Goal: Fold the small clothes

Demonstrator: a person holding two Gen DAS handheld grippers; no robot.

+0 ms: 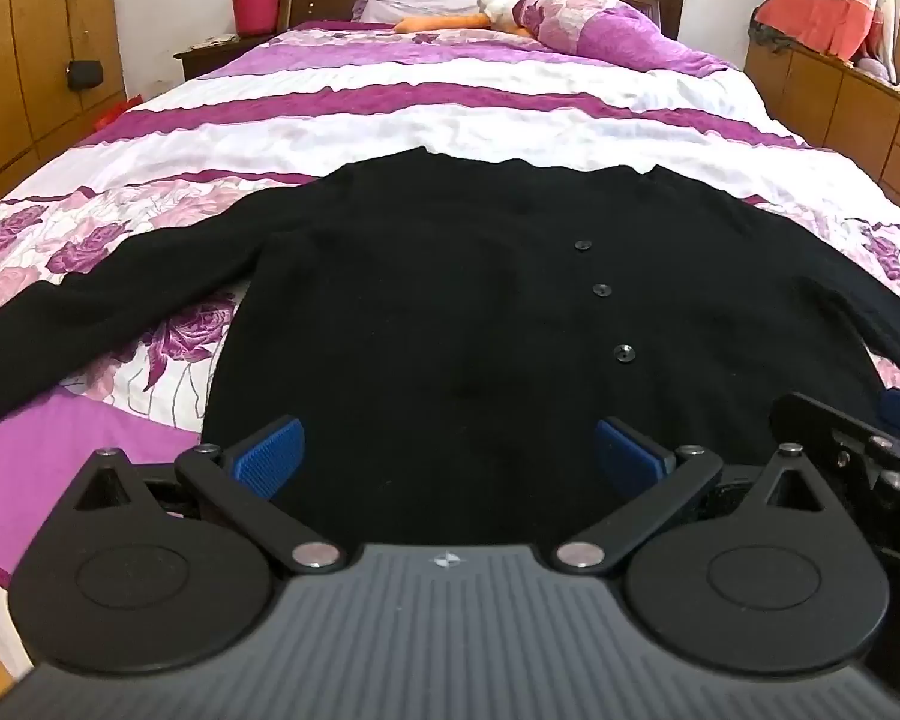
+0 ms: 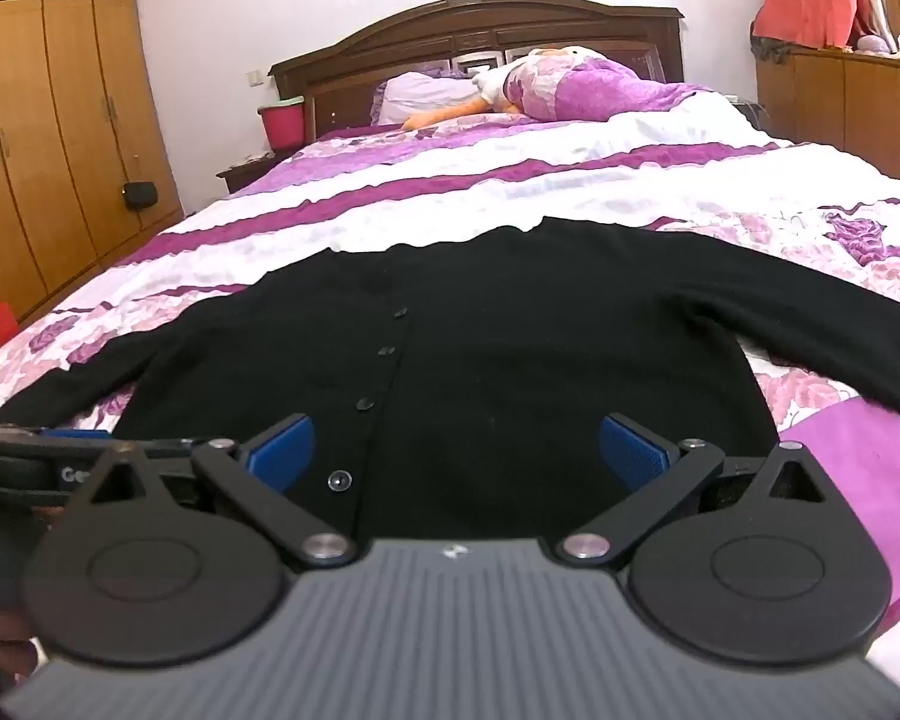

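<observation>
A black buttoned cardigan (image 1: pixel 426 300) lies flat on the bed, front up, hem towards me and both sleeves spread out to the sides. In the right wrist view the same cardigan (image 2: pixel 510 348) fills the middle, its button row left of centre. My left gripper (image 1: pixel 450 450) hovers over the hem, open wide, blue pads (image 1: pixel 270 450) apart with nothing between them. My right gripper (image 2: pixel 456 450) is also open above the hem, holding nothing. Each gripper shows at the edge of the other's view: the right gripper (image 1: pixel 858 444) at the far right, the left gripper (image 2: pixel 60 456) at the far left.
The bed (image 1: pixel 450 96) has a purple, white and floral cover. Pillows and a plush toy (image 1: pixel 510 6) lie at the wooden headboard. A red bucket (image 1: pixel 253 7) stands on the nightstand at left. Wardrobes (image 2: pixel 48 120) line the left wall and low cabinets (image 2: pixel 858 108) the right.
</observation>
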